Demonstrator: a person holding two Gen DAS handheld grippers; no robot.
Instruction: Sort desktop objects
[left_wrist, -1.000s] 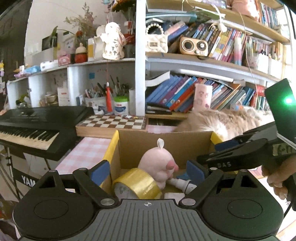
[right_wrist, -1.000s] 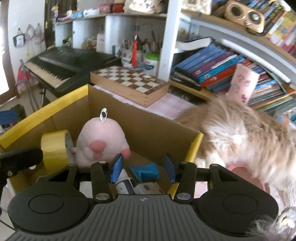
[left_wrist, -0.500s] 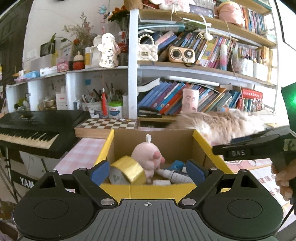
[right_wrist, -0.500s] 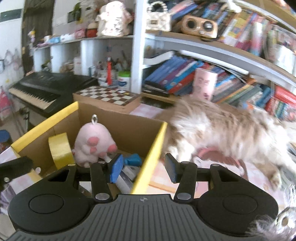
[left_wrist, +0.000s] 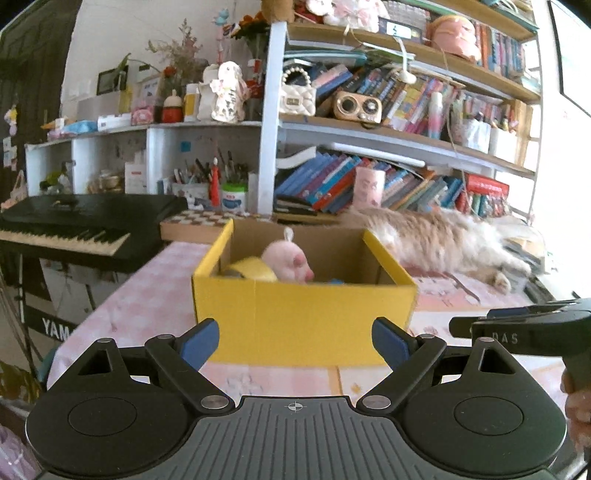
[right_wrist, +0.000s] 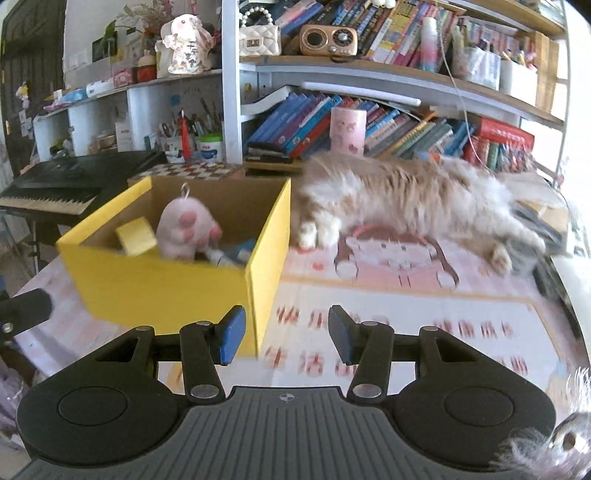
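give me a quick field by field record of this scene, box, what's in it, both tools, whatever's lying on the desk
box: yellow cardboard box, open top, on the pink desk mat
contents: pink plush toy, yellow tape roll, small items beside them, too blurred to name
left tool: open, nothing between its fingers, facing the box front
right tool: open, nothing between its fingers, by the box's right corner
on the desk: long-haired cat lying right of the box
behind the box: chessboard, bookshelf
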